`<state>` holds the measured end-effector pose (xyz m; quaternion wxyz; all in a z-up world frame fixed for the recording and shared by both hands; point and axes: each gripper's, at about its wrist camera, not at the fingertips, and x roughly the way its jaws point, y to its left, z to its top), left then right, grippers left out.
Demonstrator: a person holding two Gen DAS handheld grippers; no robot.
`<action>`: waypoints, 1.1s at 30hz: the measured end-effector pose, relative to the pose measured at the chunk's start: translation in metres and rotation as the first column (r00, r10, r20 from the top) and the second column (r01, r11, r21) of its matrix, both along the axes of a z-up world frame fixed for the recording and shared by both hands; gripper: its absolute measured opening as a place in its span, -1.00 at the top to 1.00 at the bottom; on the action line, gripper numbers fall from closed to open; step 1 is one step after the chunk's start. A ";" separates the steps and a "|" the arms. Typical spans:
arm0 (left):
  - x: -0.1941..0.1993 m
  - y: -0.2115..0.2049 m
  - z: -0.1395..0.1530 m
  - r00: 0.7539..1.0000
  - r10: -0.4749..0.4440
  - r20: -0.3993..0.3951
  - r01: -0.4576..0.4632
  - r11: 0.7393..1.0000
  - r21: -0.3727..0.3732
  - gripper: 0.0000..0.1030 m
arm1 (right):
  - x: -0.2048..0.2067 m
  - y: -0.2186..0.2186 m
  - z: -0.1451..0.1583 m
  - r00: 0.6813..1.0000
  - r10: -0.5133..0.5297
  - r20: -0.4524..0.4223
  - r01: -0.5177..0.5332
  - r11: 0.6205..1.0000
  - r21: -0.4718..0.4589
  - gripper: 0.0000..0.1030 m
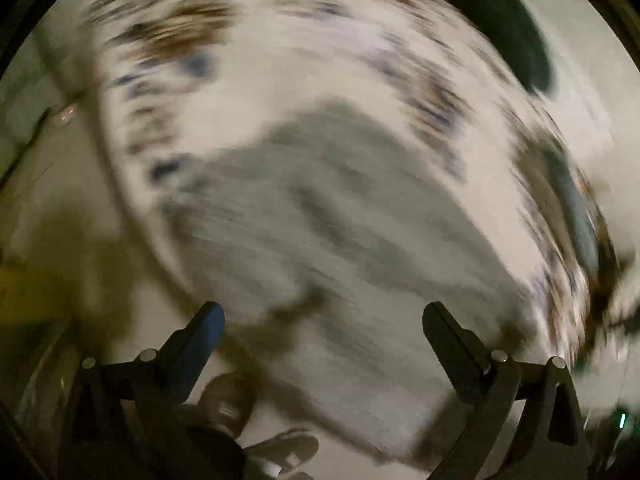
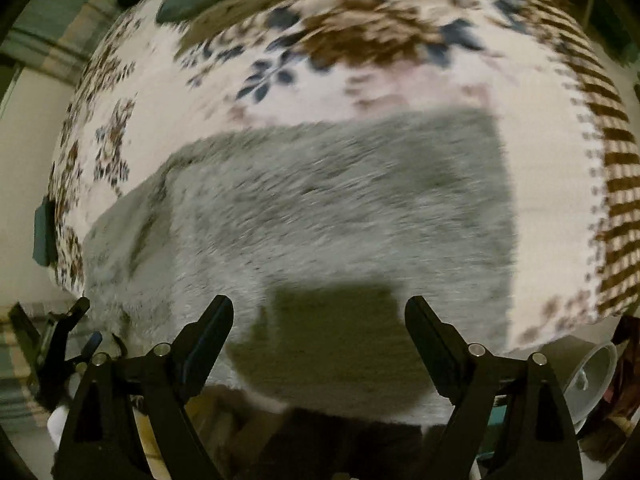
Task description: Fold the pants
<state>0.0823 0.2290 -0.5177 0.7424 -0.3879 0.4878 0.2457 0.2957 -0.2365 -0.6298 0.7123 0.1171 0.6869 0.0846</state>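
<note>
The grey fuzzy pants (image 2: 328, 208) lie spread flat on a floral bedspread (image 2: 320, 52). In the left wrist view they show as a blurred grey patch (image 1: 320, 208). My right gripper (image 2: 319, 312) is open and empty, hovering above the pants' near edge, where its shadow falls on the fabric. My left gripper (image 1: 323, 318) is open and empty above the pants; the whole view is motion-blurred. The left gripper also shows at the lower left of the right wrist view (image 2: 86, 324).
The bedspread has a brown striped border (image 2: 616, 184) on the right. A dark pillow (image 1: 504, 24) lies at the far side of the bed. A white bowl-like container (image 2: 592, 380) sits off the bed at lower right. Floor shows left of the bed.
</note>
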 end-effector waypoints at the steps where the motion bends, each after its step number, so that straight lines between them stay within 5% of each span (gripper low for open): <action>1: -0.007 0.020 -0.010 0.998 0.068 -0.001 -0.068 0.998 -0.015 -0.97 | 0.001 0.007 -0.004 1.000 0.010 -0.010 -0.010 1.000 -0.005 -0.74; 4: -0.013 0.048 -0.030 0.988 0.145 0.046 -0.141 0.987 -0.077 -0.64 | 0.002 0.029 -0.012 0.999 0.035 -0.024 -0.035 0.999 0.002 -0.74; 5: -0.011 0.053 -0.030 0.986 0.148 0.081 -0.142 0.987 -0.080 0.29 | 0.004 0.036 -0.015 0.998 0.048 -0.028 -0.048 0.999 -0.005 -0.74; 6: -0.007 0.055 -0.028 0.986 0.134 0.101 -0.127 0.989 -0.074 0.73 | 0.006 0.041 -0.019 0.998 0.058 -0.033 -0.059 0.998 -0.014 -0.74; 12: 0.013 0.052 0.031 0.939 0.047 0.340 -0.050 0.999 -0.001 0.74 | 0.013 0.060 -0.045 0.994 0.088 -0.069 -0.092 0.993 -0.070 -0.74; 15: 0.012 0.061 0.023 0.946 0.047 0.320 -0.051 0.999 0.005 0.74 | 0.011 0.057 -0.058 0.992 0.066 -0.106 -0.073 0.995 -0.062 -0.74; 19: 0.008 0.082 -0.022 0.973 0.092 0.212 -0.077 0.994 -0.080 0.72 | 0.009 0.052 -0.065 0.992 0.046 -0.121 -0.054 0.997 -0.057 -0.74; 22: -0.004 0.093 -0.045 0.974 0.122 0.189 -0.090 0.981 -0.174 0.54 | 0.007 0.049 -0.064 0.991 0.062 -0.116 -0.070 0.996 -0.058 -0.74; 27: -0.035 0.096 -0.031 0.931 0.200 0.307 -0.126 0.962 -0.243 -0.25 | 0.003 0.046 -0.059 0.991 0.081 -0.105 -0.088 0.994 -0.062 -0.74; 33: -0.019 0.090 -0.063 0.955 0.161 0.250 -0.089 0.957 -0.278 -0.29 | -0.005 0.035 -0.057 0.993 0.049 -0.111 -0.053 0.998 -0.039 -0.74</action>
